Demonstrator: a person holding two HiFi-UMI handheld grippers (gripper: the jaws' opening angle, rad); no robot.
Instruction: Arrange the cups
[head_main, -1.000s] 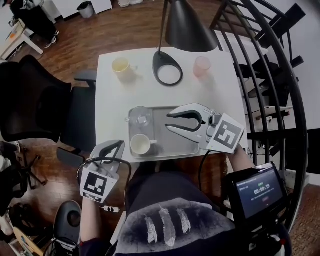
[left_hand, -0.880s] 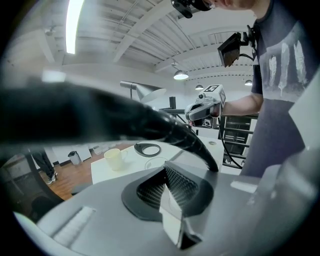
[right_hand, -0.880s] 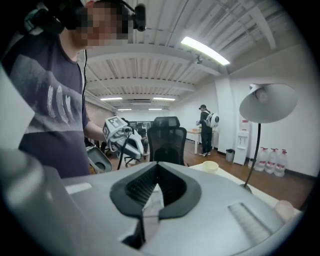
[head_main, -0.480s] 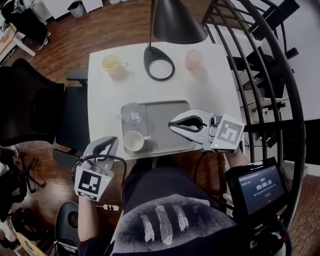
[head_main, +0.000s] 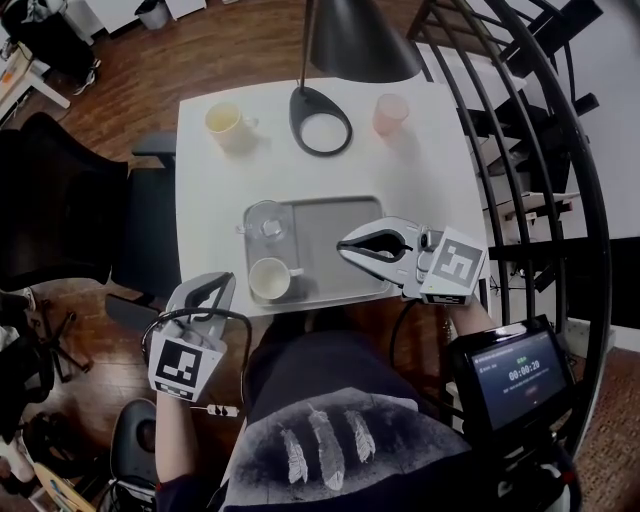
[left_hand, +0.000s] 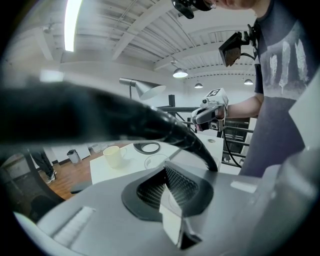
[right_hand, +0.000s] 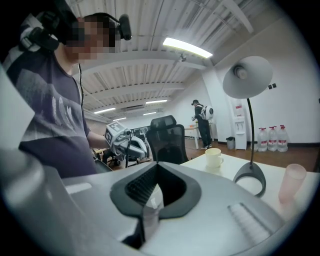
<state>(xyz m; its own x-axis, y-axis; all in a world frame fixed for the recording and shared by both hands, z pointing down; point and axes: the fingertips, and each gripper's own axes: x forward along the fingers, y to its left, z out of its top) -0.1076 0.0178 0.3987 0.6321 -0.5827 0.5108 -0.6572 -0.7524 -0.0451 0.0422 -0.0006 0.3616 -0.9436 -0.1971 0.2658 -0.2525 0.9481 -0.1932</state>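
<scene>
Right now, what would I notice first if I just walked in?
The grey tray near the white table's front edge, holding a clear glass and a white mug on its left side. Behind it a black lamp stands between a yellow cup, left, and a pink cup, right. The shut right gripper hovers over the tray's right edge, the shut left gripper off the table's near corner.

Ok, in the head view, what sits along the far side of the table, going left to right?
yellow mug → lamp base → pink cup
</scene>
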